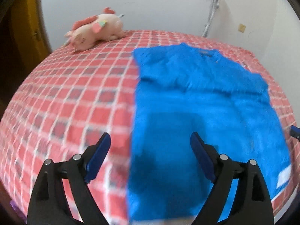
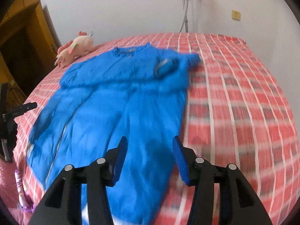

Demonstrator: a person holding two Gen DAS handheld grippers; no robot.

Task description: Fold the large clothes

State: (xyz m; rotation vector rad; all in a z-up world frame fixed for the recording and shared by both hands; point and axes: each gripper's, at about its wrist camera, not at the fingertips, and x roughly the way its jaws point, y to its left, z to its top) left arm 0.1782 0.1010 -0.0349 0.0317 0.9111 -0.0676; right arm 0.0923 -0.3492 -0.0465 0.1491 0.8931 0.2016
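A bright blue shirt (image 1: 202, 97) lies spread on the red checked bed (image 1: 75, 93), collar at the far end, both sides folded inward. My left gripper (image 1: 150, 144) is open and empty, hovering above the shirt's near left edge. In the right wrist view the same shirt (image 2: 116, 105) lies with a sleeve folded across its chest. My right gripper (image 2: 150, 146) is open and empty above the shirt's near right edge. The other gripper's tip shows at the right edge of the left wrist view (image 1: 295, 132).
A pink plush toy (image 1: 95, 30) lies at the bed's far left corner, also in the right wrist view (image 2: 75, 48). A white wall (image 1: 150, 3) with a hose stands behind the bed. A brown door (image 2: 22, 46) is at the left. Pink fabric (image 2: 11, 193) lies by the near left edge.
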